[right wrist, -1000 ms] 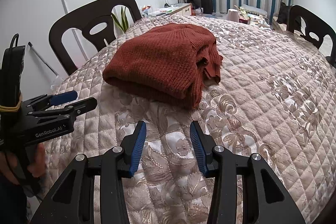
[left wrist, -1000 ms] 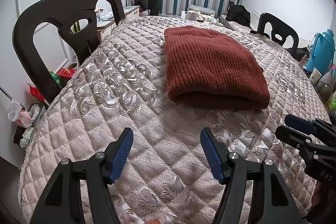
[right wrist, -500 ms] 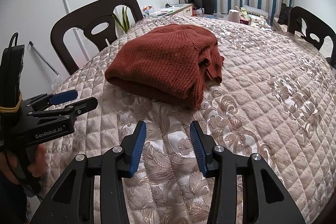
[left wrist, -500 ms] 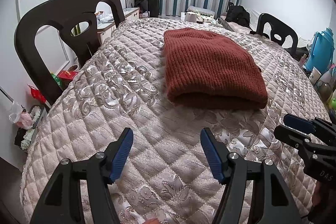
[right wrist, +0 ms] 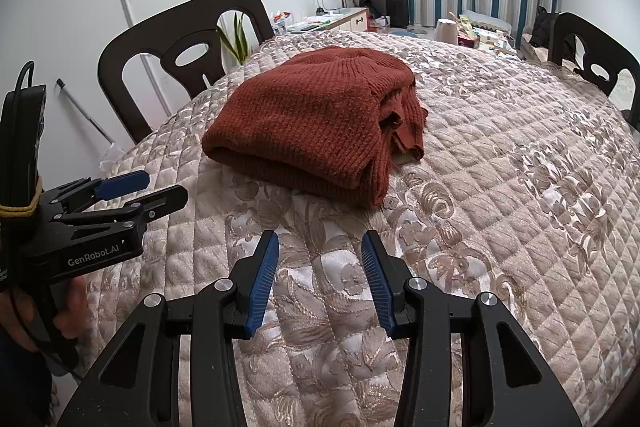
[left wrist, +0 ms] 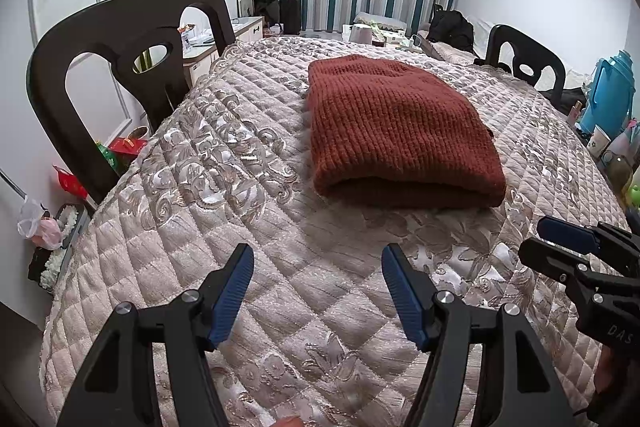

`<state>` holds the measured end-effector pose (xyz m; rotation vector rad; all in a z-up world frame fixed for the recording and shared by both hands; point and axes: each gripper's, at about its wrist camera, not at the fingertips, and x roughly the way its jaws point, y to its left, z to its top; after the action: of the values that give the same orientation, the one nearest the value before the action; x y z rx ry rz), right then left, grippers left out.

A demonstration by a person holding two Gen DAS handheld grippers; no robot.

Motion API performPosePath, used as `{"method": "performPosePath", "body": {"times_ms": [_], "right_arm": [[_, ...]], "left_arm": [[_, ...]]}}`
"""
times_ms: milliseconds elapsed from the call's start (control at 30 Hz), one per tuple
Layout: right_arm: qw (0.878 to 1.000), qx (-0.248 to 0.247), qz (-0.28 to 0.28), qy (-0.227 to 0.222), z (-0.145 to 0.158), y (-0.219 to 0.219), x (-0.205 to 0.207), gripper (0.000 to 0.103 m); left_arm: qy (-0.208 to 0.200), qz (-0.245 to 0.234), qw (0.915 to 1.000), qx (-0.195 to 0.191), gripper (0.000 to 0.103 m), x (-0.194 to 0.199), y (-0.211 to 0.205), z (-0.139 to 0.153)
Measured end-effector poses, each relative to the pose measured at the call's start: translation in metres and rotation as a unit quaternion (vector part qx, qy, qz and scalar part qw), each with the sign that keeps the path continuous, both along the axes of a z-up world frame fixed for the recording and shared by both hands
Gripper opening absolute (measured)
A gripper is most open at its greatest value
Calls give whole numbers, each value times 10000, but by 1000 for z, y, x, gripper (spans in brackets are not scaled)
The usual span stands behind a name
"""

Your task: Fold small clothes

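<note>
Bench [left wrist: 168, 227] under quilted cover spreads wide, chairs at its edges. Folded rust sweater [left wrist: 396, 131] lies mid-bench, its loose edges, perhaps sleeves, bunched on one side. Bare quilt separates it from my left gripper [left wrist: 318, 283] and right gripper [right wrist: 320, 267], fingers parted, holding nothing.
</note>
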<state>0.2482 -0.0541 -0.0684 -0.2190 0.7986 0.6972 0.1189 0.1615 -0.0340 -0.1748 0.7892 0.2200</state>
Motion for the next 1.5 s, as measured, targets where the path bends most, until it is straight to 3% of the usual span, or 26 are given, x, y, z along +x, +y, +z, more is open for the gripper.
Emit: {"method": "performPosePath", "body": {"times_ms": [1500], "right_arm": [[10000,30,17,6,2,-2,-4,44]], "left_arm": [[-31,-64,10000,64,69,-3,-6,3]]}}
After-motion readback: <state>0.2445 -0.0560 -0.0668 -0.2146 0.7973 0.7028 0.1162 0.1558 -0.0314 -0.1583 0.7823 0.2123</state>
